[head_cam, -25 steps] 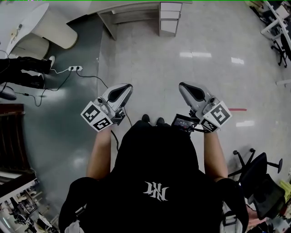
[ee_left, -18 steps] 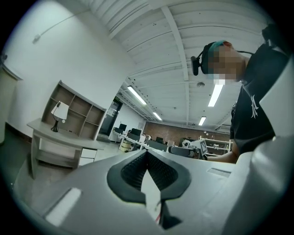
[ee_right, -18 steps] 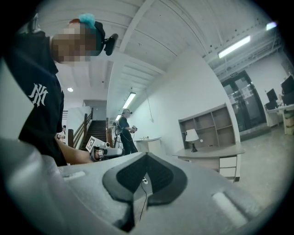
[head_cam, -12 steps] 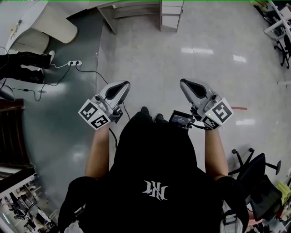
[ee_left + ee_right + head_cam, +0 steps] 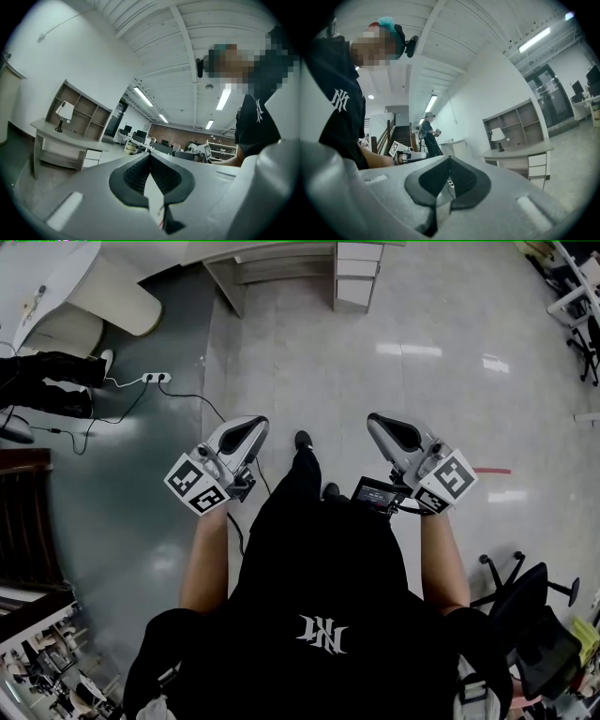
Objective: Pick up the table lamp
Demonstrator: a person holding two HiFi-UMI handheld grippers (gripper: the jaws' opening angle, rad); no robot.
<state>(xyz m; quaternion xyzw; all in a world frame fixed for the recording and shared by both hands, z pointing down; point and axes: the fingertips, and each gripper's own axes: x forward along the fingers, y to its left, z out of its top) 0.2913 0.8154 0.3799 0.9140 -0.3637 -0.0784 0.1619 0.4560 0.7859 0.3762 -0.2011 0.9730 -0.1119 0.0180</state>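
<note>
The table lamp [image 5: 64, 112], with a white shade on a dark stem, stands far off on a grey desk [image 5: 56, 133] against the wall. The right gripper view shows the lamp [image 5: 498, 136] small on that desk [image 5: 520, 152] too. In the head view I cannot make the lamp out. My left gripper [image 5: 251, 425] and right gripper [image 5: 380, 420] are held level in front of the person's body, well short of the desk. Both are shut with nothing between the jaws, as the left gripper [image 5: 150, 154] and right gripper [image 5: 450, 158] show in their own views.
An open shelf unit [image 5: 79, 110] stands on the desk, with drawers [image 5: 356, 277] below. A power strip [image 5: 155, 381] and its cable lie on the floor at left. An office chair [image 5: 534, 606] is behind at right. Another person [image 5: 429, 136] stands near a staircase [image 5: 386, 133].
The person has stepped forward: one foot now reaches ahead between the grippers, and the desk sits slightly lower in the head view. Both grippers stay shut and empty.
</note>
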